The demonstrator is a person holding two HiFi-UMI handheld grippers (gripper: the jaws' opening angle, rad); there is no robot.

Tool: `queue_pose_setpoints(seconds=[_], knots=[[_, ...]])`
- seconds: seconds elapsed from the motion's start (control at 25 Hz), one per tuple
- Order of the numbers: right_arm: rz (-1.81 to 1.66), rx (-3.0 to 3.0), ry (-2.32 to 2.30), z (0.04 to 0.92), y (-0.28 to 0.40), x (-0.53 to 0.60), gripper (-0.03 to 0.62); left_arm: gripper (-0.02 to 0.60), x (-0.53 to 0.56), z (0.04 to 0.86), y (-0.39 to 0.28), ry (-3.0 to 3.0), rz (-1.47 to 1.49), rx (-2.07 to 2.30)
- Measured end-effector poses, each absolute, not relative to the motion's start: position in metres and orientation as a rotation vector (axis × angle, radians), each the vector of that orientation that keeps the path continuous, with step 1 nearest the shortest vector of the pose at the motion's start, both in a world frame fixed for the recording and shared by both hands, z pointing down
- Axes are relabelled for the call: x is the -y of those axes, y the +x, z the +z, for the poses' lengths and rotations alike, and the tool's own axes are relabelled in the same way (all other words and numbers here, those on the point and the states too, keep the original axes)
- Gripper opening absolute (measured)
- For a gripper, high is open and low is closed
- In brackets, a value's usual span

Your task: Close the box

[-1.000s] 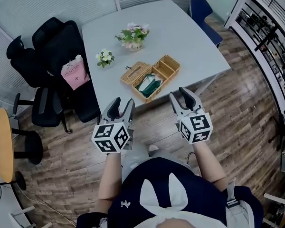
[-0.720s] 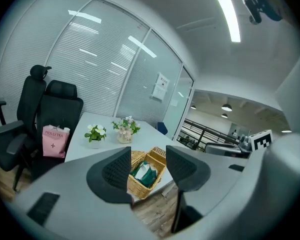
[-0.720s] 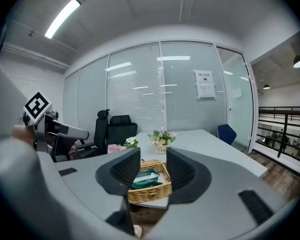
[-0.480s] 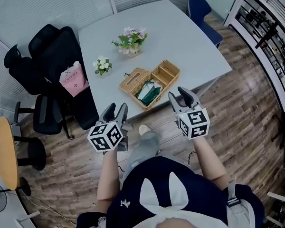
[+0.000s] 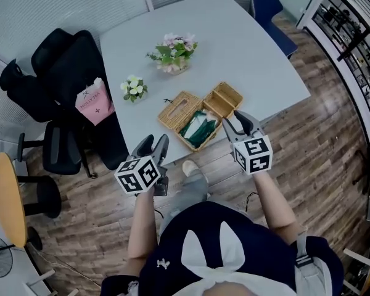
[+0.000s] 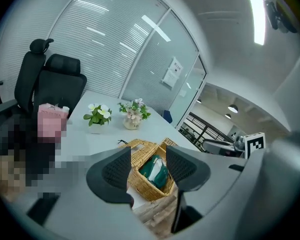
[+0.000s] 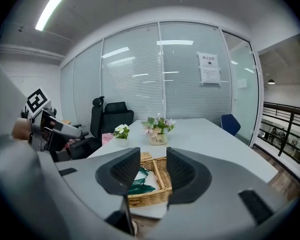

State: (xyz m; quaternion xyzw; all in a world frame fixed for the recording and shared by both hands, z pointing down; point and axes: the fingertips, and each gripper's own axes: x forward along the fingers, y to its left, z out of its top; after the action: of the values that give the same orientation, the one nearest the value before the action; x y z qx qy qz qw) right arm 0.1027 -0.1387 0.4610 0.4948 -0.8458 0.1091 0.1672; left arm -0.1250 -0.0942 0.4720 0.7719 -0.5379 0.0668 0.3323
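Note:
An open wicker box [image 5: 225,98] stands near the front edge of the pale table [image 5: 246,48]. Its slotted lid [image 5: 179,108] is folded back to the left, and green packets [image 5: 199,128] lie inside. My left gripper [image 5: 154,142] hovers open over the floor, short of the table's edge and to the left of the box. My right gripper [image 5: 236,121] is open at the box's near right corner; its jaws have just widened slightly, with nothing between them. In the left gripper view the box [image 6: 142,184] shows between the open jaws [image 6: 147,159]. The right gripper view frames the box [image 7: 147,198] the same way between its jaws [image 7: 153,169].
A pot of pink flowers [image 5: 174,49] and a smaller one of white flowers [image 5: 134,88] stand behind the box. Black office chairs [image 5: 55,66] with a pink bag [image 5: 92,100] are at the left, a blue chair [image 5: 268,5] at the far end. My legs are below.
Both grippers have moved forward and lower toward the box. The right one now reaches the box's near corner, and the box looks larger in both gripper views.

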Motion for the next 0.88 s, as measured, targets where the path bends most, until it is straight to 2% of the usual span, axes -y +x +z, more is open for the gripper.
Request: queue_pose_setpoints(seconds=[0.32,0.88], knots=[[0.355,2.326,1.361,0.493,0.112,0.175,0.181,0.215,0.125,0.506,-0.136,1.922,0.208,1.358],[0.384,2.155,1.182,0.550,0.115,0.221,0.178,0.215,0.157,0.560,-0.149,1.771,0.205,1.221]])
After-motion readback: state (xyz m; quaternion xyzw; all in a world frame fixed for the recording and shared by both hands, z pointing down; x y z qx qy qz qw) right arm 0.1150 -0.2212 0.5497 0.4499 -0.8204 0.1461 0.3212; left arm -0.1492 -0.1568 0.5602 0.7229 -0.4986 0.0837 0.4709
